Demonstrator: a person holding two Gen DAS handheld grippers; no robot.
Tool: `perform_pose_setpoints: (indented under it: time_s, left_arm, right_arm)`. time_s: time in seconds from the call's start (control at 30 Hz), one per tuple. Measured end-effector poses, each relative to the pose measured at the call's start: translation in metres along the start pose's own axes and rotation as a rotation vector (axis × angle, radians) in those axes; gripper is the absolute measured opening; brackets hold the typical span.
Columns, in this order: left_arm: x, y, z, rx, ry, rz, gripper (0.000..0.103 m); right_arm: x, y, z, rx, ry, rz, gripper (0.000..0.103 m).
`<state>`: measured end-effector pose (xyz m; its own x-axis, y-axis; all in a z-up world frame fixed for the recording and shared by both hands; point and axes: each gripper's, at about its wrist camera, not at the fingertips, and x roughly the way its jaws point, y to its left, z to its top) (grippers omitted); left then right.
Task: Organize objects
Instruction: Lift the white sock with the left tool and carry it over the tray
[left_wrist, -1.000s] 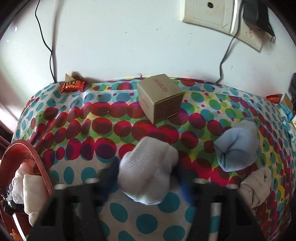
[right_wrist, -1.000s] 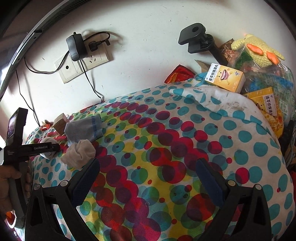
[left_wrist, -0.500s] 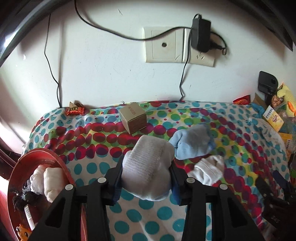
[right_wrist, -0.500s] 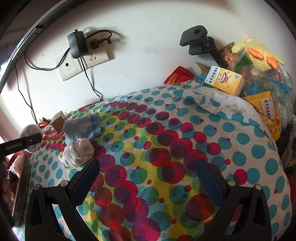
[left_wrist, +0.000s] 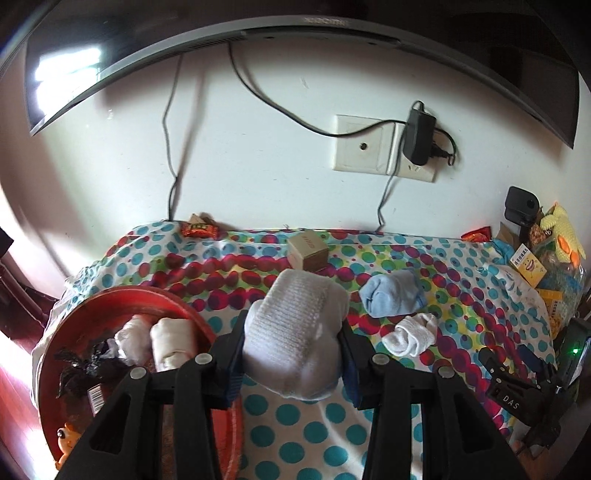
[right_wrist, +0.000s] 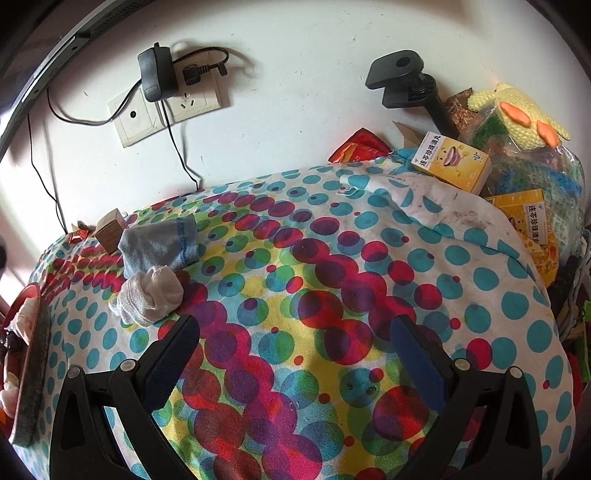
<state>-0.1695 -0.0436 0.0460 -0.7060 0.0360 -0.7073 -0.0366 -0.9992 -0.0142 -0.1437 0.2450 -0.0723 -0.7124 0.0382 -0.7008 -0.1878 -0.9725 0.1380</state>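
Observation:
My left gripper (left_wrist: 291, 350) is shut on a rolled white sock (left_wrist: 295, 332), held in the air above the dotted cloth just right of the red tray (left_wrist: 122, 299). Two rolled white socks (left_wrist: 155, 341) lie in that tray. A light blue sock (left_wrist: 393, 297) (right_wrist: 159, 247) and a small white sock (left_wrist: 410, 334) (right_wrist: 151, 295) rest on the cloth. My right gripper (right_wrist: 291, 350) stands open over the cloth's middle with nothing between its fingers; the small white sock lies up and left of its left finger.
A small brown box (left_wrist: 308, 251) (right_wrist: 110, 234) and a red snack wrapper (left_wrist: 199, 229) sit near the wall. Yellow cartons (right_wrist: 452, 162), a knitted yellow toy (right_wrist: 524, 110) and a black clamp (right_wrist: 406, 81) crowd the right side. Cables hang from a wall socket (right_wrist: 166, 107).
My left gripper has risen and pulled back with the white sock, so the tray, socket and screen edge come into view. The right gripper has stayed put.

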Motion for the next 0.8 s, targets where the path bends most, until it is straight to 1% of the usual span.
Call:
perform_pose_setpoints:
  time_s: [0.2, 0.57, 0.8]
  left_arm:
    - [-0.013, 0.045, -0.010, -0.053, -0.003, 0.040, 0.043]
    - [-0.029, 0.153, -0.040, -0.152, 0.023, 0.164, 0.043]
    - [-0.040, 0.216, -0.059, -0.196, 0.043, 0.222, 0.043]
  right_arm:
    - [0.001, 0.001, 0.000, -0.001, 0.008, 0.002, 0.103]
    - [0.002, 0.003, 0.001, -0.008, 0.010, 0.007, 0.103]
    - [0.004, 0.004, 0.000, -0.010, 0.013, 0.018, 0.103]
